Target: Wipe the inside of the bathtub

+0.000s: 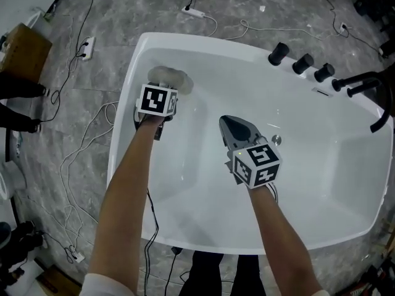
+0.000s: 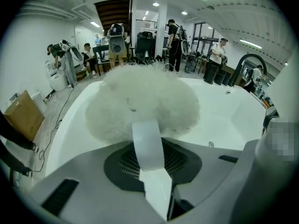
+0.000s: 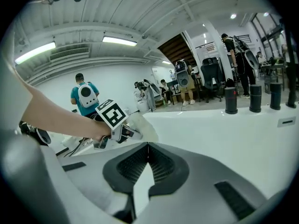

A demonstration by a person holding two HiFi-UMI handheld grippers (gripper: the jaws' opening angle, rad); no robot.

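Far-left corner of the bathtub [image 1: 203,47]: the left gripper [image 1: 162,88] has its jaws pinched shut on a white strap [image 2: 147,143], and from that strap a fluffy white wiping pad [image 1: 171,78] presses against the tub's inner wall just below the rim. The left gripper view shows the strap looping up out of the closed jaws into the pad's underside, so the pad is held by the band alone, not by its body.

Towards the middle of the basin, the right gripper [image 1: 227,122] hangs over the tub floor with its jaws together and nothing between them; the drain [image 1: 276,140] lies just to its right; black tap knobs [image 1: 302,63] stand along the far-right edge, with a dark spout [image 1: 364,82] beyond them at the right corner.

The likely trouble is at the strap: a hard drag across the wall could pull the thin band out of the jaws, dropping the pad into the basin; a loosely hung pad might also fold or roll, leaving the gripper's hard nose to rub the enamel instead; a wide sweep to the right could bring the two grippers together; most of the basin appears yet to be wiped.
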